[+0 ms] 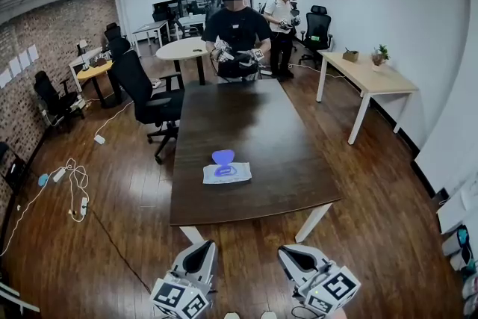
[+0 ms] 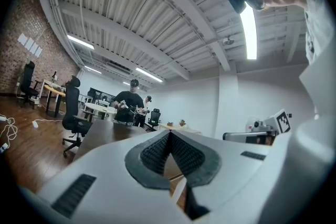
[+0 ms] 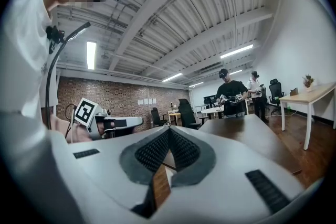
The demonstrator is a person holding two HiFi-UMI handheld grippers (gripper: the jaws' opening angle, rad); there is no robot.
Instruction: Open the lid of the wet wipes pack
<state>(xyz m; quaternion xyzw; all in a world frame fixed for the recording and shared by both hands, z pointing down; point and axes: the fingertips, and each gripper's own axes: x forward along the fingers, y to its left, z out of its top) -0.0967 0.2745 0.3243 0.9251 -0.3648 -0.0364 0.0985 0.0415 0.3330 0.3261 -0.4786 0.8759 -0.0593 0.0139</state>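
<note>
Nearby: left gripper [image 1: 202, 246] and right gripper [image 1: 291, 252] low, short of table's near edge, both pointed level toward it. Both jaw pairs pressed together, nothing between them. Ahead, on dark table [image 1: 261, 123], well apart from both: wet wipes pack [image 1: 227, 174], close to near edge, left of centre. Long axis ran crosswise to grippers. Blue lid [image 1: 222, 156] lay at pack's far side; raised or flat, could not tell. Left gripper was nearer, judged likelier to reach first. Beyond far end: standing person [image 1: 237, 26].

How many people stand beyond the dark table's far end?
2: person in black at the end of the table; person in white to the right; more may hide behind.
</note>
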